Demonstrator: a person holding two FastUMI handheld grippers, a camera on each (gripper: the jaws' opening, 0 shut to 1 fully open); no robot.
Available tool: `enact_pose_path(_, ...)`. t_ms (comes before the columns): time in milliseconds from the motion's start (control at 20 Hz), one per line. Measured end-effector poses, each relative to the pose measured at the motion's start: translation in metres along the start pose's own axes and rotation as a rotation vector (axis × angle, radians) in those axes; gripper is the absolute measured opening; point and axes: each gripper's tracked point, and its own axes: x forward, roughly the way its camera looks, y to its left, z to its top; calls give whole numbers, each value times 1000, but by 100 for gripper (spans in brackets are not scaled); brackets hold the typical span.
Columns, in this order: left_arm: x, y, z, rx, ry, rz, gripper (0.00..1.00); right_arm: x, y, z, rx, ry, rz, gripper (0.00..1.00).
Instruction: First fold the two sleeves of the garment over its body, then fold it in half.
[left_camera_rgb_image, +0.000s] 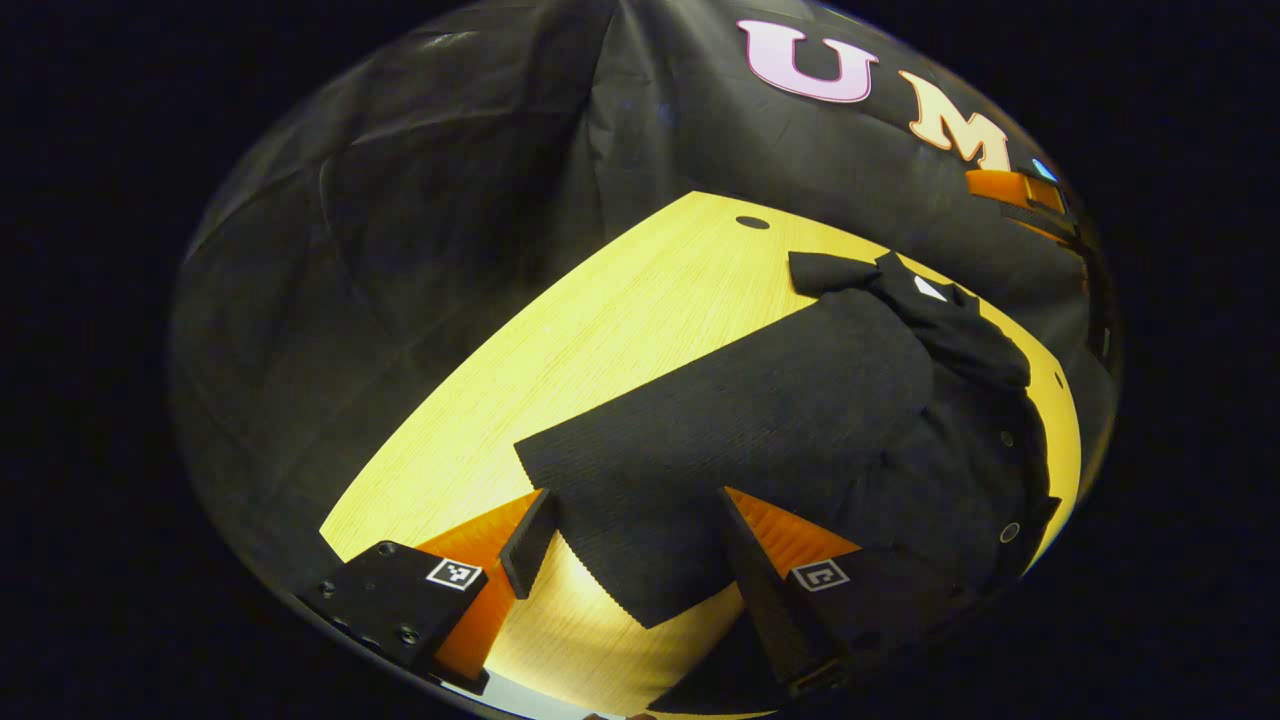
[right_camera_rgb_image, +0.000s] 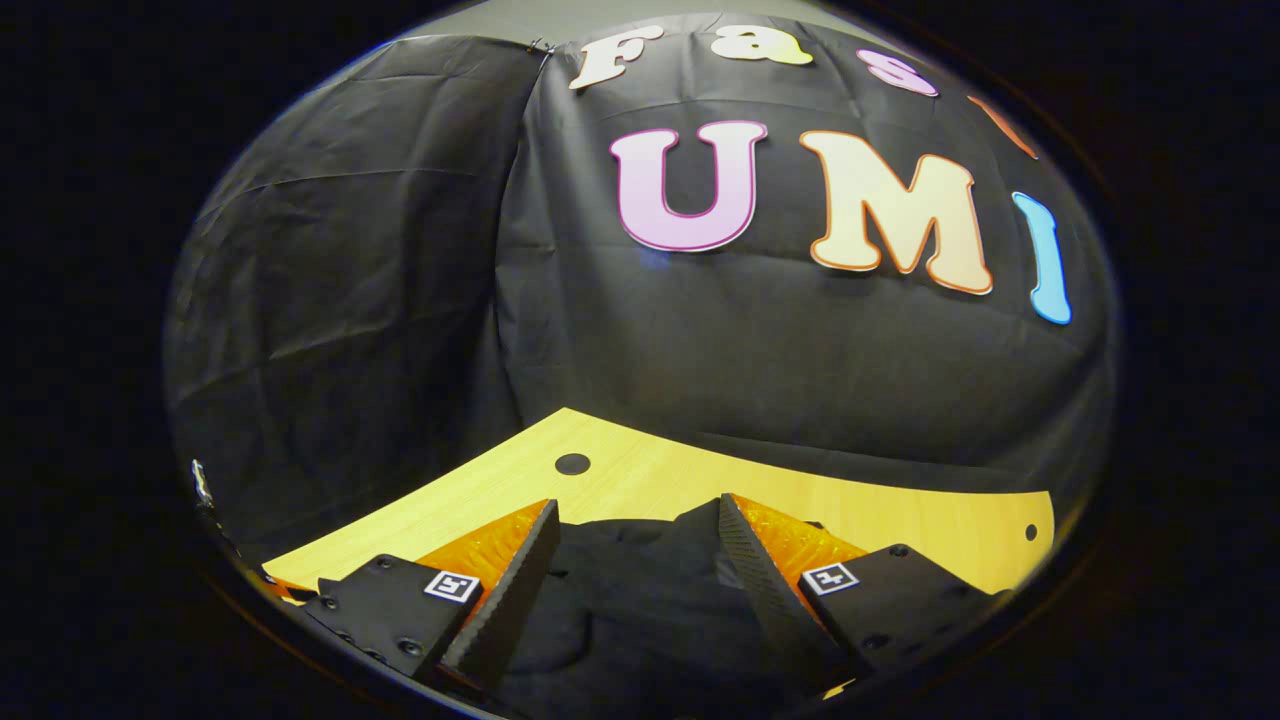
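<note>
- Left tongs (left_camera_rgb_image: 632, 560) stand spread wide in the left gripper view, low above the surface (left_camera_rgb_image: 620, 330), with the end of a black sleeve (left_camera_rgb_image: 640, 500) lying in the gap between the two fingers.
- One finger (left_camera_rgb_image: 528, 545) sits just beside the sleeve's edge; the other finger (left_camera_rgb_image: 765, 590) overlaps the dark cloth, and I cannot tell whether either one presses on it, so the tongs read as released rather than clamped.
- Garment (left_camera_rgb_image: 900, 400), black, lies spread on the light wooden surface; its sleeve reaches from the body toward the left tongs and lies flat on the wood.
- Collar (left_camera_rgb_image: 925, 290) with a small white tag sits at the far end of the garment, near the back edge of the surface, and small buttons (left_camera_rgb_image: 1008, 532) show along the garment's body.
- Other tongs' orange part (left_camera_rgb_image: 1020, 190) shows far off at the upper right of that view, over the far side of the garment.
- Right tongs (right_camera_rgb_image: 635, 560), in the right gripper view, are also held apart, with the black garment (right_camera_rgb_image: 640, 610) lying under and between the fingers; nothing is pinched between them.
- Beyond them the wooden surface (right_camera_rgb_image: 900, 520) runs to the black cloth wall (right_camera_rgb_image: 400, 300), with a dark round hole (right_camera_rgb_image: 572, 463) in the wood near its back edge.
</note>
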Motion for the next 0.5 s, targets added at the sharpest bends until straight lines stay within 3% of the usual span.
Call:
enact_pose_path(250, -4, -2, -3, 56, 4, 6, 96, -44, -32, 6, -13, -44, -87, 100)
enact_pose_path(500, -3, -1, -4, 51, 7, -12, 96, -86, -47, -22, 6, 2, -143, 100)
